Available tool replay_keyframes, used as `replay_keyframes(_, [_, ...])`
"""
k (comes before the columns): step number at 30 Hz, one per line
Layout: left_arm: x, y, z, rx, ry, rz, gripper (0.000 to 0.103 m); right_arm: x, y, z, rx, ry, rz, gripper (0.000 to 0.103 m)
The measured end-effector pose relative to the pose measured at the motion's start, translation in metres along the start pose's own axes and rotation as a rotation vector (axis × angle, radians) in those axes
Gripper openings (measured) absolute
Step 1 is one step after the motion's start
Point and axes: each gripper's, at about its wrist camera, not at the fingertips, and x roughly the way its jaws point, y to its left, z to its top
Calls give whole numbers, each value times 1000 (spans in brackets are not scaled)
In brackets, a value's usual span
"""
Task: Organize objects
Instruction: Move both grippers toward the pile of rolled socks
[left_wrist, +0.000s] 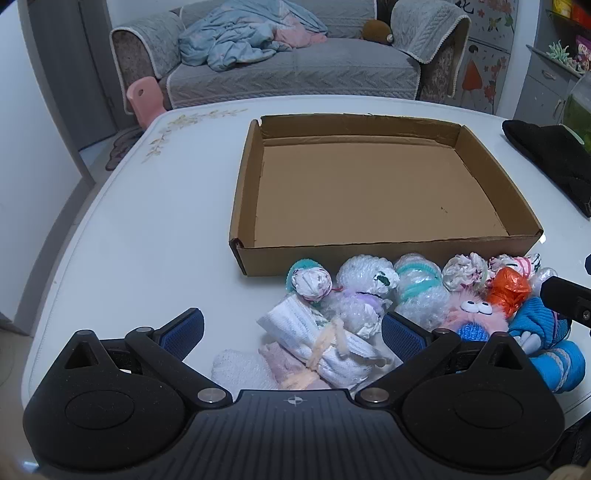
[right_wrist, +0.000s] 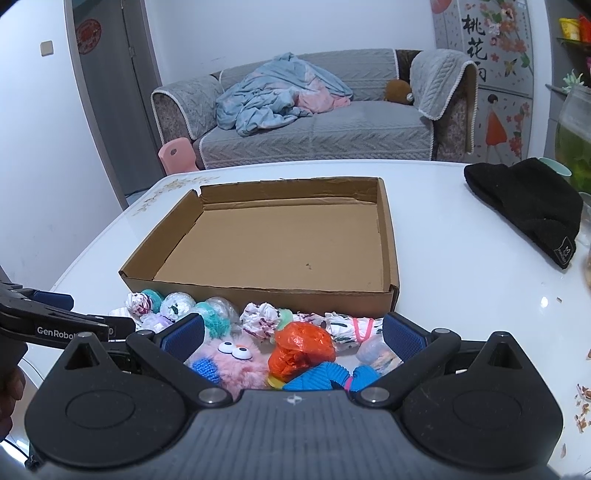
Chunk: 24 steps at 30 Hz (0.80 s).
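One shallow cardboard box (left_wrist: 384, 254) lies on the white table (left_wrist: 147, 240); its floor is bare, with nothing inside. Against the box's near wall sits one heap of small soft items. You can count, from the left wrist view: one white ribbed cloth roll (left_wrist: 321, 339) tied with pale yarn, one pink folded cloth (left_wrist: 284, 363) beneath it, one white knit piece (left_wrist: 240, 369), one crumpled white ball with a teal ring (left_wrist: 308, 282), two bubble-wrap bundles (left_wrist: 364, 280), the second banded in teal (left_wrist: 419, 284), one patterned cloth ball (left_wrist: 463, 273), one orange plastic wad (left_wrist: 508, 290), one pink fuzzy toy with two googly eyes (left_wrist: 471, 314), and one blue knit sock pair (left_wrist: 543, 328). Further items at the heap's right end are too crowded to count.

Your left gripper (left_wrist: 291, 330) has its jaws spread wide over the cloth roll, pads clear of it. Your right gripper (right_wrist: 293, 338) is likewise spread wide, over the fuzzy toy and orange wad, pressing on neither.

One black knit hat (right_wrist: 524, 206) lies well apart, to the right of the box.
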Motion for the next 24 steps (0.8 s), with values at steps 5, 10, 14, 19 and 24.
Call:
replay_keyframes(5, [0,0,0,-4,3,-5,102,-1,1,1,-2,2,2,103])
replay_keyframes(10, [-1,0,-1,-1,1,-5,102,-1,2,-1,-3,2,2,103])
replay_keyframes(14, [-2,1,-2,-3,5,-5,102,-1,2,-1,-4,4,2,103])
replay_keyframes(19, [-2,2,-3,-4,11,-4,102,-1,2,-1,-7,11,1,103])
replay_keyframes(24, [-2,2,-4,-2,16,-6,102,-2,2,-2,-7,12,1,103])
